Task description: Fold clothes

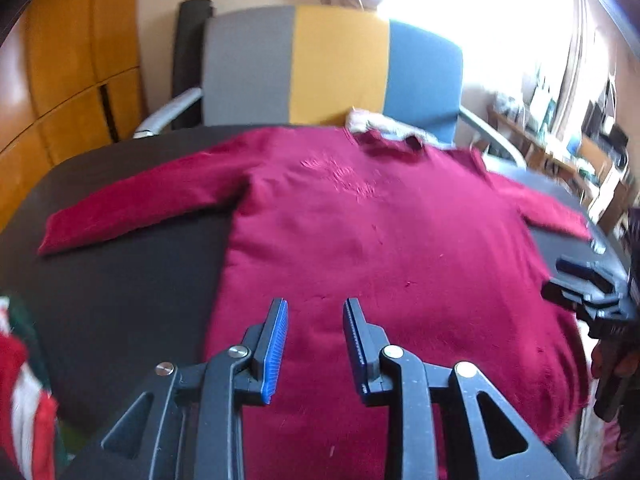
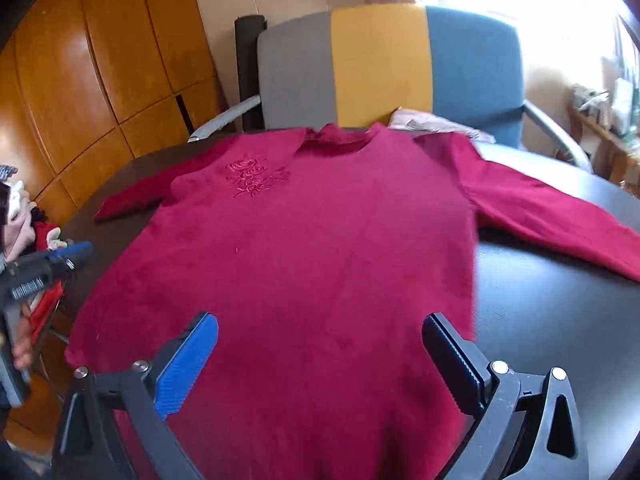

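Observation:
A crimson long-sleeved sweater (image 1: 372,232) lies flat and face up on a dark round table (image 1: 120,288), collar at the far side, both sleeves spread out. It has an embroidered rose motif (image 2: 254,178) on the chest. My left gripper (image 1: 316,316) is open and empty, hovering over the sweater's lower hem area. My right gripper (image 2: 320,336) is wide open and empty, above the lower body of the sweater (image 2: 312,264). The right gripper also shows at the right edge of the left wrist view (image 1: 588,284), and the left gripper at the left edge of the right wrist view (image 2: 60,260).
A chair (image 1: 332,64) with grey, yellow and blue back panels stands behind the table, with pale cloth (image 1: 384,122) on its seat. Wooden cabinets (image 2: 100,80) line the left wall. Other clothes (image 1: 24,384) are piled at the table's left. A cluttered desk (image 1: 568,152) stands at far right.

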### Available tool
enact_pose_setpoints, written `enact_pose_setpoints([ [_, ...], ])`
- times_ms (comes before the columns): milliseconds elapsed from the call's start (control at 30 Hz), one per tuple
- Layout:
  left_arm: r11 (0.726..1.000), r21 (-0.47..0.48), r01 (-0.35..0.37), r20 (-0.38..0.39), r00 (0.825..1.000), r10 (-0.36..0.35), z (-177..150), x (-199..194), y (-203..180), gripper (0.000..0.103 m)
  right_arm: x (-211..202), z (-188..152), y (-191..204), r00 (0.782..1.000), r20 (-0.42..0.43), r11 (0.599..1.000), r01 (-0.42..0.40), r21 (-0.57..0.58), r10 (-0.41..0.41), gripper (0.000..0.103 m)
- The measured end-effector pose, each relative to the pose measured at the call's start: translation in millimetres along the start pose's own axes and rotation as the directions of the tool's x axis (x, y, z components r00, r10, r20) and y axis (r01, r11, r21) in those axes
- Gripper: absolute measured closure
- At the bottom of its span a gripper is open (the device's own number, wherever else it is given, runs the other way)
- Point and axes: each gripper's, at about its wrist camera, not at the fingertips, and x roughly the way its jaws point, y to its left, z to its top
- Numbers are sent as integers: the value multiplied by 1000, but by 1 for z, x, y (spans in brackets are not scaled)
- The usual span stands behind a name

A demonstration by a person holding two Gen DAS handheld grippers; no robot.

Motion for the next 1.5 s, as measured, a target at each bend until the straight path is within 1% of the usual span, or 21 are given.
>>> enact_pose_setpoints([
  [100,1000,30,-7,-50,999,8,1,29,-7,75,25,6,-7,1000,-5,999,7,45,-6,0],
  [167,999,44,-10,-91,996,14,-6,47,-7,75,42,8,-15,1000,-25,998,8,68,-7,0],
  [200,999,46,-9,-108,994,14,-10,53,-7,74,45,7,-14,999,-36,999,14,50,-13,0],
  [267,999,34,-5,-58,998,7,-21,49,-6,72,50,5,-11,998,-56,1000,26,11,-25,1],
  [300,1000,13,-2,-47,999,2,-25,46,-4,71,53,4,-10,997,-66,999,32,-8,-32,6],
  [367,1000,-30,7,-30,1000,-8,-34,40,0,71,57,1,-5,994,-93,997,44,-58,-49,8],
  [400,999,-37,5,-29,1000,-6,-38,36,1,71,56,-1,-2,993,-103,995,41,-86,-50,8],
  [467,999,-52,1,-27,1000,-3,-47,30,2,71,52,-5,-1,992,-122,994,4,-112,-18,8],
  [567,998,-60,-8,-30,1000,6,-49,23,0,68,43,-16,-6,994,-108,993,-6,-120,-7,8],
  [633,998,-63,-17,-32,999,15,-47,20,-2,68,37,-24,-5,996,-83,990,10,-138,-21,9],
  [800,997,-71,-41,-38,999,38,-42,13,-7,68,37,-22,-11,998,-60,989,13,-145,-22,10],
  [833,996,-72,-46,-39,998,43,-41,12,-8,71,38,-21,-12,998,-57,989,13,-145,-21,9],
  [867,996,-74,-50,-40,998,48,-40,11,-9,72,38,-22,-12,998,-56,990,8,-142,-16,8],
  [900,996,-75,-55,-39,998,52,-38,9,-10,72,38,-22,-12,998,-56,990,4,-140,-12,5],
  [1000,997,-58,-51,50,997,54,-8,1,-18,72,42,-19,-10,997,-69,989,5,-145,-16,2],
  [1033,997,-48,-52,65,996,55,3,3,-21,72,43,-18,-9,997,-81,990,6,-143,-17,0],
  [1133,998,-27,-57,82,995,59,37,17,-29,72,47,-11,-9,992,-124,990,9,-139,-26,0],
  [1200,997,0,-71,63,996,71,60,35,-34,72,48,-5,-9,989,-147,992,7,-125,-25,0],
  [1300,996,34,-83,53,995,81,79,58,-37,72,38,19,-13,996,-79,993,26,-115,-35,0],
  [1400,991,44,-126,24,992,125,86,88,-33,72,40,56,-21,999,-7,995,51,-87,-52,0],
  [1500,986,-5,-167,-19,986,167,81,112,-18,72,69,88,-28,994,9,992,109,-61,-108,0],
])
